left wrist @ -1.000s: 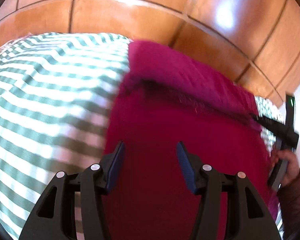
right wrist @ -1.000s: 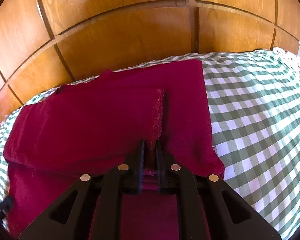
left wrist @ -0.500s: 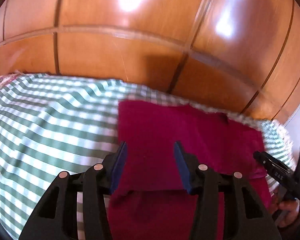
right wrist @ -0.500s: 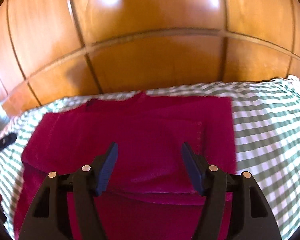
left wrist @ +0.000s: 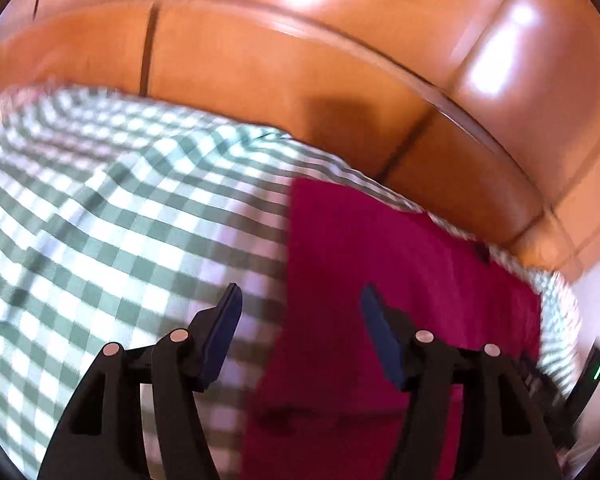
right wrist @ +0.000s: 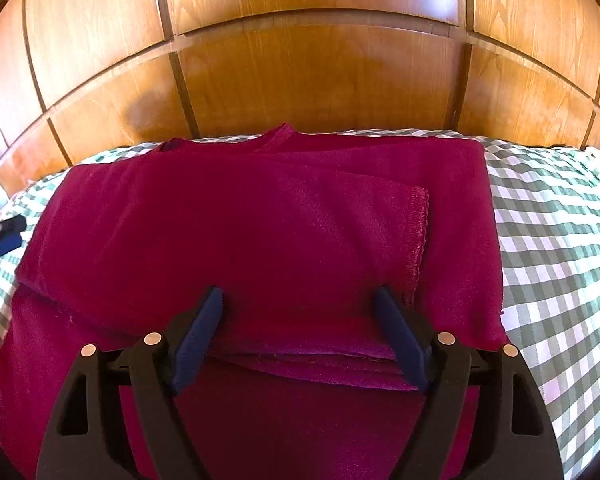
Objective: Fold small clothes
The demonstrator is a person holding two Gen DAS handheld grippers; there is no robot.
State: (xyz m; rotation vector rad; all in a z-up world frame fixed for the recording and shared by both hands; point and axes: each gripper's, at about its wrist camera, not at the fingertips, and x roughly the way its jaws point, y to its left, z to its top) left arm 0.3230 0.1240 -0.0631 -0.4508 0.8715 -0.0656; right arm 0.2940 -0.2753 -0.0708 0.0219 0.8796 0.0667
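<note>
A dark red garment (right wrist: 260,232) lies flat on the green and white checked cloth (right wrist: 556,240), with a sleeve folded across its body; the sleeve's hemmed cuff (right wrist: 418,236) points right. My right gripper (right wrist: 300,300) hovers over the garment's lower half, its jaws opening with nothing between them. In the left wrist view the same garment (left wrist: 400,280) fills the right half. My left gripper (left wrist: 300,300) hangs above the garment's left edge, jaws opening, nothing held. The other gripper's body (left wrist: 592,376) shows at the far right there, blurred.
Glossy wooden panels (right wrist: 320,68) rise right behind the checked cloth's far edge. The left gripper's tip (right wrist: 0,236) shows at the left rim of the right wrist view. Bare checked cloth (left wrist: 100,240) spreads to the left of the garment.
The right gripper let go of the sleeve cuff and spread its jaws wide. The left gripper slid leftward from over the garment to its left edge, and its jaws widened.
</note>
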